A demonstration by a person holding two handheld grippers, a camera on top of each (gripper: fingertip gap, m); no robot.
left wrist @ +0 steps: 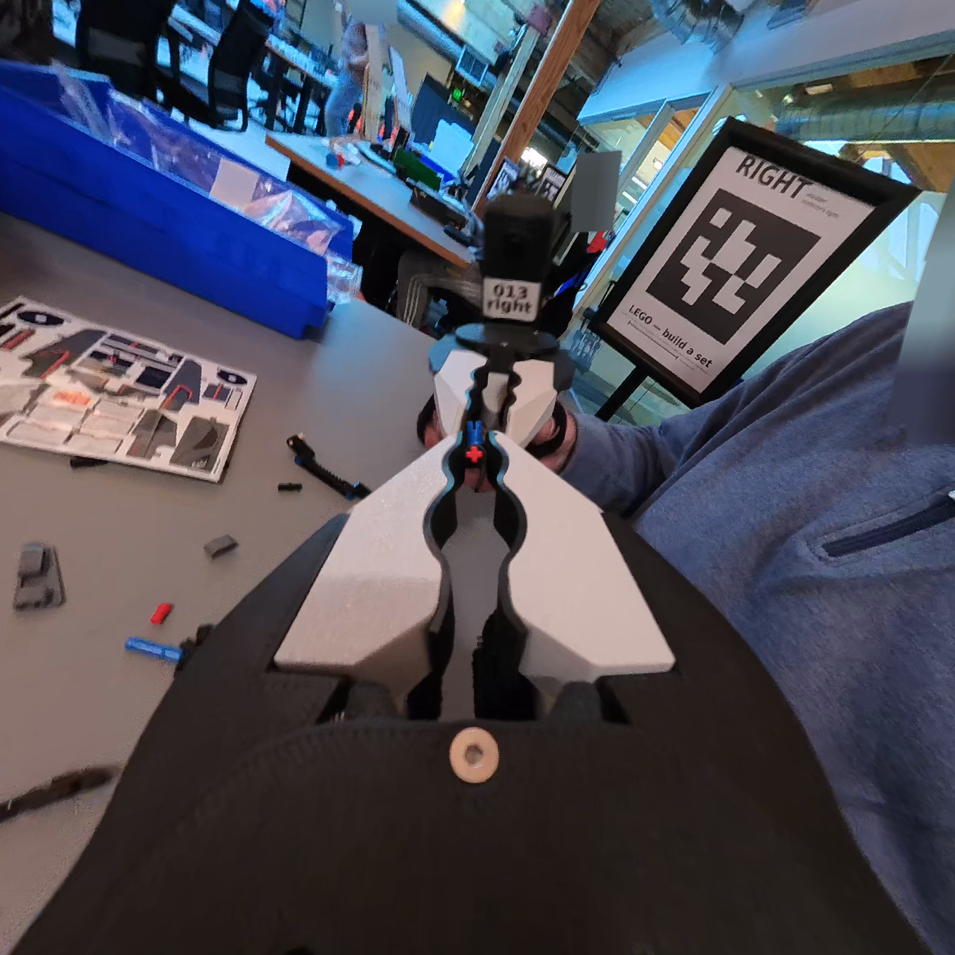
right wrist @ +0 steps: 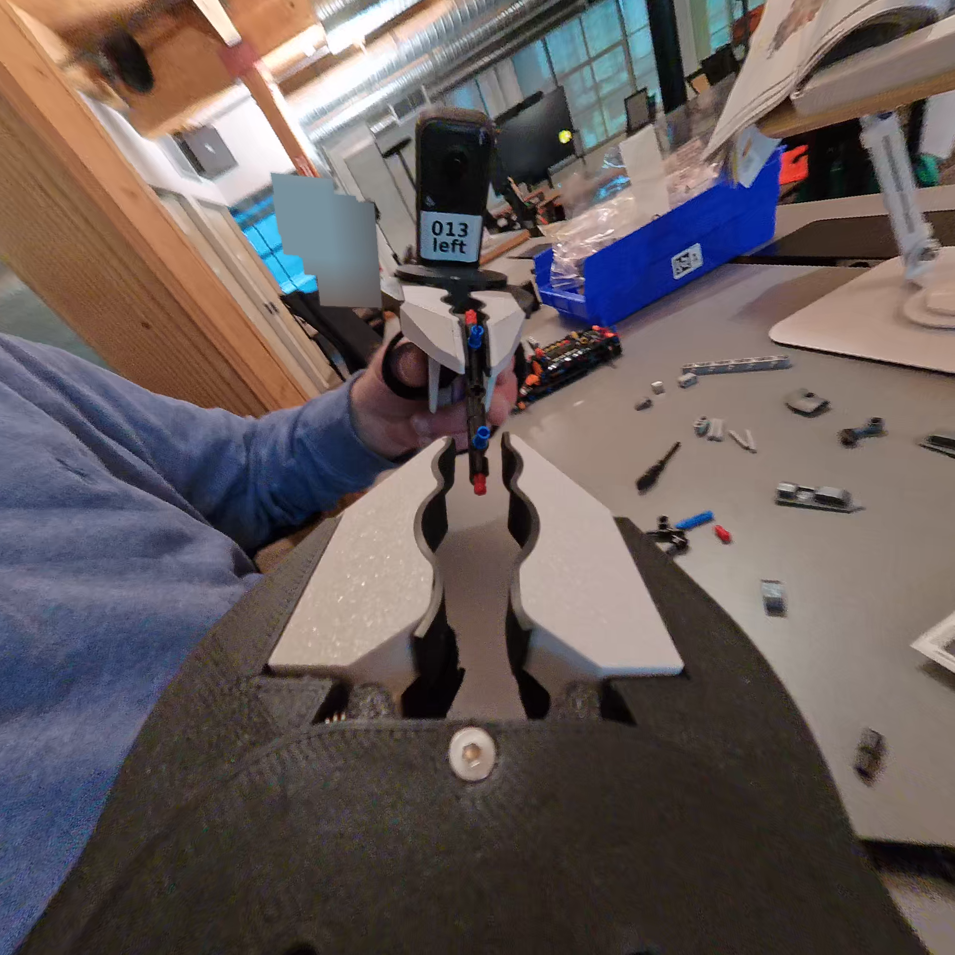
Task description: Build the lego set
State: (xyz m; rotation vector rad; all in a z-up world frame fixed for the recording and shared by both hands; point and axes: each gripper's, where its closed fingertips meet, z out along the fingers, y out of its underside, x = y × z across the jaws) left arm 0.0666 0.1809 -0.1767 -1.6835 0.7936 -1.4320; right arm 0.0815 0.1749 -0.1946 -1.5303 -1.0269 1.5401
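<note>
My left gripper (left wrist: 474, 437) is shut on a thin black beam (right wrist: 475, 393) fitted with blue pins (right wrist: 480, 436) and red axle ends (right wrist: 479, 487). It holds the beam in the air above the grey table (right wrist: 646, 594). In the left wrist view only the beam's end shows, a red cross (left wrist: 473, 455) under a blue pin (left wrist: 474, 430). My right gripper (right wrist: 478, 440) faces it and is open. The beam's lower end hangs between its fingertips with a gap on each side. The left gripper also shows in the right wrist view (right wrist: 474, 362), and the right gripper in the left wrist view (left wrist: 488, 418).
A blue bin (right wrist: 672, 258) of bagged parts stands at the back. A partly built black assembly (right wrist: 573, 356), a grey beam (right wrist: 736, 365) and several loose pieces lie on the table. A sticker sheet (left wrist: 113, 393) lies flat. A white stand base (right wrist: 878, 320) is at the right. A blue sleeve (right wrist: 129, 465) is close. Left and right tips are no more than a few centimetres apart.
</note>
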